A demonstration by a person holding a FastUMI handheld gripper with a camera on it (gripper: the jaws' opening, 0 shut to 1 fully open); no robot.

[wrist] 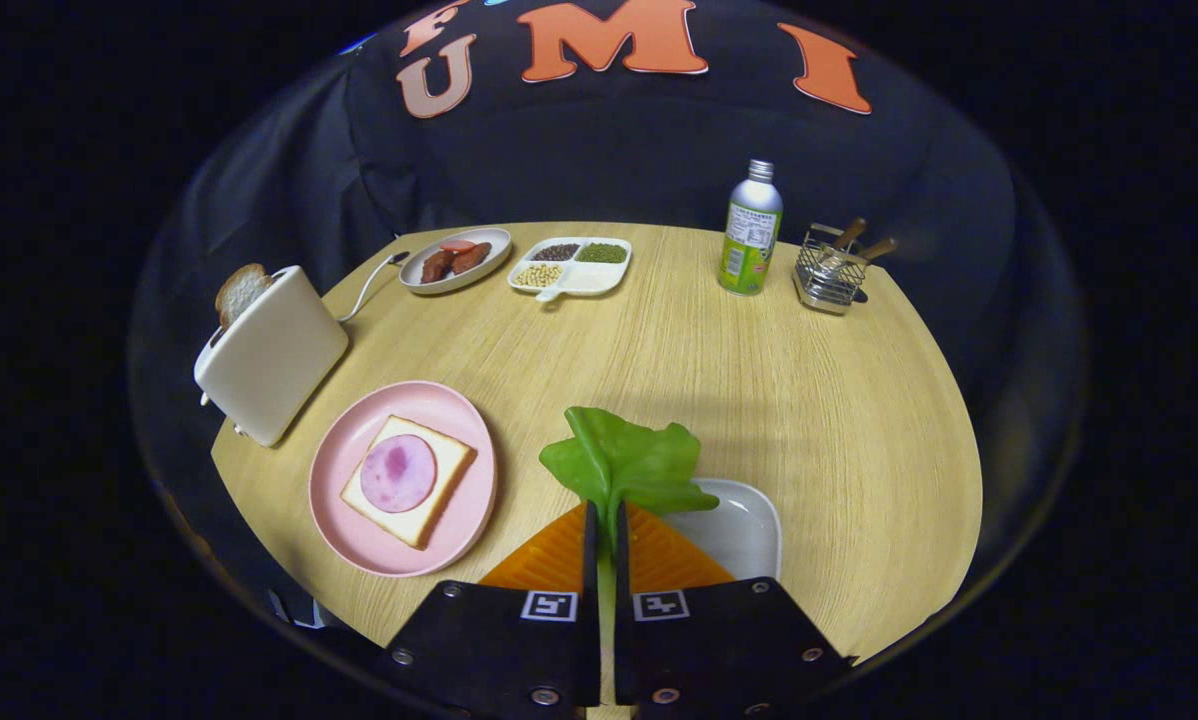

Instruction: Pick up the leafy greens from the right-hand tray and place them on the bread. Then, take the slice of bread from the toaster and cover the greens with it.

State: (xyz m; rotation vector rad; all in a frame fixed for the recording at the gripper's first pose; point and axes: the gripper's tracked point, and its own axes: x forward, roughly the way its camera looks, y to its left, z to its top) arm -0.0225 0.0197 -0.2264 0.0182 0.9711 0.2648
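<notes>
My gripper (605,520) is shut on the stem of the leafy greens (627,462), which stand up just ahead of the fingertips, lifted above the white tray (739,525) that lies right of the fingers. Left of the fingers a pink plate (334,470) carries a slice of bread (437,490) topped with a round slice of ham (398,473). Farther left a white toaster (272,355) stands near the table's edge with another bread slice (241,291) sticking out of its slot.
At the back of the round wooden table (809,400) sit an oval dish of meat (456,260), a divided dish of beans (571,266), a green bottle (750,230) and a wire holder with utensils (833,268). The toaster's cord (367,288) runs toward the oval dish.
</notes>
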